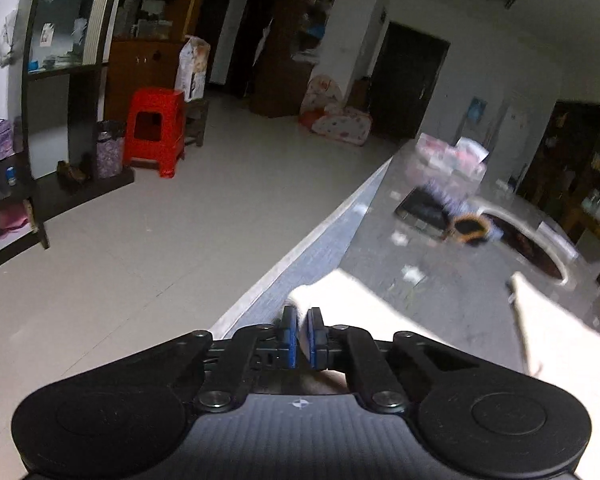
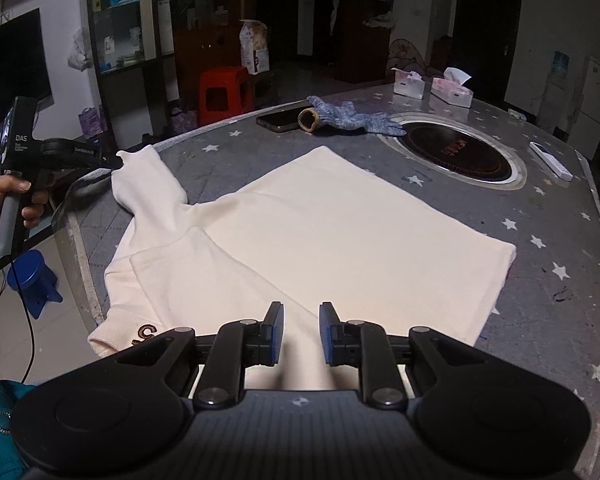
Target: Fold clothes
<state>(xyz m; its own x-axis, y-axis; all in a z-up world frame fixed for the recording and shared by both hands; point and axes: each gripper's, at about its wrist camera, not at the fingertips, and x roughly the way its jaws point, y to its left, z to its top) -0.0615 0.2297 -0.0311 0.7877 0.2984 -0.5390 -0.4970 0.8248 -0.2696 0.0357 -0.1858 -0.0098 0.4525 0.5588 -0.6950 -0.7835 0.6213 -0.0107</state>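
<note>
A cream sweater [image 2: 300, 232] lies spread on the grey star-patterned table [image 2: 540, 240], one sleeve folded across the body. My left gripper [image 1: 302, 314] is shut on the cuff of the other sleeve [image 1: 312, 294] at the table's left edge; in the right wrist view it [image 2: 112, 164] holds that cuff [image 2: 134, 158] raised. My right gripper [image 2: 300, 316] is open and empty, hovering over the near part of the sweater, by the collar end with the embroidered letters [image 2: 146, 332].
On the far table lie a blue knit glove [image 2: 352, 118], a dark phone [image 2: 278, 120], two tissue boxes [image 2: 452, 90], a remote [image 2: 550, 160] and an inset round cooktop [image 2: 460, 152]. A red stool [image 2: 224, 92] and shelves stand on the floor beyond.
</note>
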